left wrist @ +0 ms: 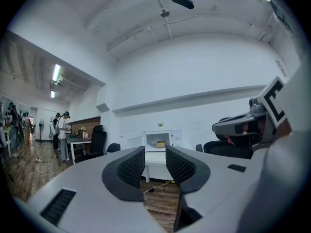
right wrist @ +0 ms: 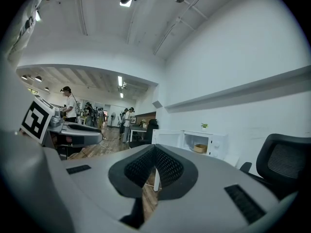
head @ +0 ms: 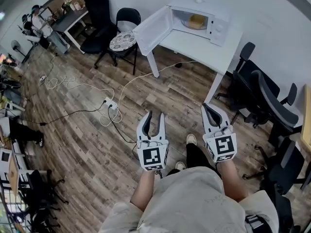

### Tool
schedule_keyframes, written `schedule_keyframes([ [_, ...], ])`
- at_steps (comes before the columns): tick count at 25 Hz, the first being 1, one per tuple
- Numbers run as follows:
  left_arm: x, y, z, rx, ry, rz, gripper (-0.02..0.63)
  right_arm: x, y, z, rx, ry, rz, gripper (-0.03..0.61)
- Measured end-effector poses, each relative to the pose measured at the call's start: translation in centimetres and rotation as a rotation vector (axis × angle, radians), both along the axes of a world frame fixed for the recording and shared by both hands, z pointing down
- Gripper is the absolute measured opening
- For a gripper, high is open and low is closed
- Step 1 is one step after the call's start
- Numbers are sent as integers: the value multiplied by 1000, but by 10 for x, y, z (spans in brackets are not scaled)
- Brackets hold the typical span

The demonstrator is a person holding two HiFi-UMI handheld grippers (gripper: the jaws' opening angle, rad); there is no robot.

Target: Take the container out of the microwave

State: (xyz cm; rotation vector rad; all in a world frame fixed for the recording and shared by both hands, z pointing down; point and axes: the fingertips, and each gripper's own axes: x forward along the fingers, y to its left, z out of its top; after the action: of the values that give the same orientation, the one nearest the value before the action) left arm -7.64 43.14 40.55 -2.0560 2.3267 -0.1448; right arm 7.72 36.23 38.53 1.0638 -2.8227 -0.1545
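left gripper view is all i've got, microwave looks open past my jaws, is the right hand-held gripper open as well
Observer: No. The right hand-held gripper is shut, its pads together with nothing between them.
Operator: anything on the floor before the table
Observer: Yes. The head view shows a white power strip and loose cables on the wood floor, left of your straight line to the table.
Operator: what's beside the open door
Observer: A black chair with a patterned seat cushion stands just left of the microwave door.
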Motion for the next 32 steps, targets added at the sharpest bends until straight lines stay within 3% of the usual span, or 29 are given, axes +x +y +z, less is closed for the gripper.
schedule_keyframes([
  [22,-24,-153,5,-16,-5,-30,135,-25,-161,16,-35,16,-37,14],
  [32,-18,-228,0,-16,-4,-26,121,-16,-231,21,-63,-6,-26,14],
])
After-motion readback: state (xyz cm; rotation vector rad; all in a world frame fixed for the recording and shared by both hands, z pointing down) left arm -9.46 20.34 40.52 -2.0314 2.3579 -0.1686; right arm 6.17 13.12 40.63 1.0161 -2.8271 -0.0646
